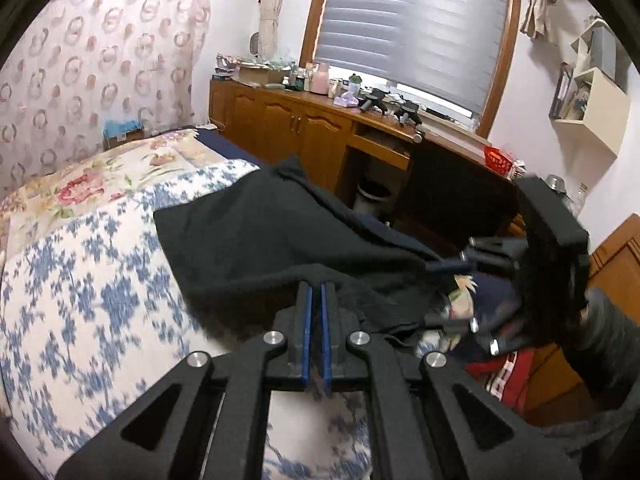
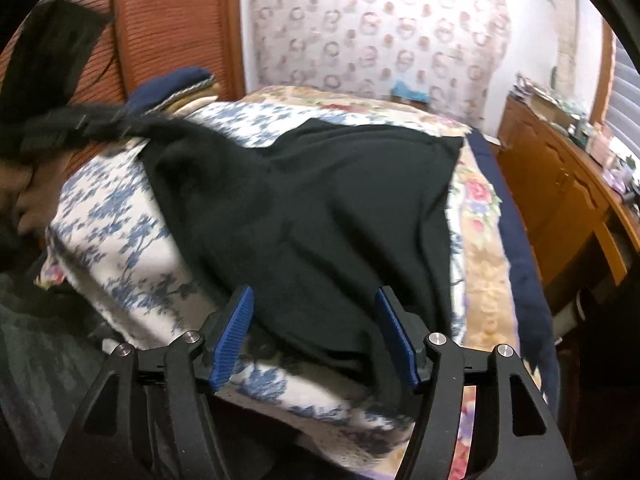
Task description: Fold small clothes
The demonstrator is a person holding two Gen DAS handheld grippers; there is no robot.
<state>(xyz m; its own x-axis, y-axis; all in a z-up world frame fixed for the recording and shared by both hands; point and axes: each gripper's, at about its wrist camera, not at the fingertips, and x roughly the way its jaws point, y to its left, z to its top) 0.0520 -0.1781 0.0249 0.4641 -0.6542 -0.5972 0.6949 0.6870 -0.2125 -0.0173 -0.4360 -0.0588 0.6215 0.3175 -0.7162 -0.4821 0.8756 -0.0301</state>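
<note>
A black garment (image 2: 320, 200) lies spread over the blue-and-white floral bedspread (image 2: 120, 216). In the left wrist view its near edge (image 1: 280, 248) is lifted off the bed and drapes over my left gripper (image 1: 317, 296), whose blue pads are pinched shut on the cloth. My right gripper (image 2: 315, 308) stands open, its blue pads (image 2: 240, 312) wide apart on either side of the garment's near hem, not pressing it. The right gripper (image 1: 452, 292) also shows at the right of the left wrist view, beside the garment's edge.
Beyond the bedspread lies a pink-flowered quilt (image 1: 100, 176). A wooden cabinet and desk (image 1: 304, 120) with clutter run along the window wall. More clothes, red and dark blue (image 1: 504, 372), lie under the right gripper. A person's hand (image 2: 28, 200) is at the far left.
</note>
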